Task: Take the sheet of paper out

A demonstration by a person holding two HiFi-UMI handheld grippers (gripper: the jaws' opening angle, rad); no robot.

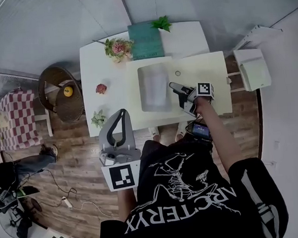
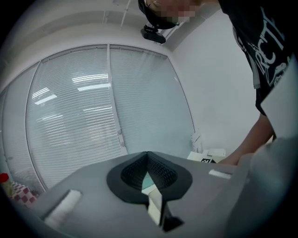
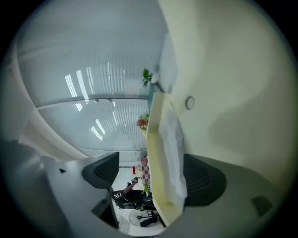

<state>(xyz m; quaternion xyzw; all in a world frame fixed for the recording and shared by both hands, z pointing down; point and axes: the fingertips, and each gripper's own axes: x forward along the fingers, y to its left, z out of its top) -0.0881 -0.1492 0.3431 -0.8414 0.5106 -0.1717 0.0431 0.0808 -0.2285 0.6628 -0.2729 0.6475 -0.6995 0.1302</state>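
In the head view the sheet (image 1: 154,87) is seen as a flat, pale rectangle on the cream folder (image 1: 212,71) on the white desk (image 1: 97,68), with the right gripper (image 1: 177,92) at its right edge. Only the right gripper view shows the jaws spread wide and released, with the folder's smooth, stiff edge and the thin, crinkled, translucent sheet between the ribbed black pads. The left gripper (image 1: 121,114) is held off the desk, clenched on nothing — in its own view only slatted blinds (image 2: 79,121) and a plain wall are seen.
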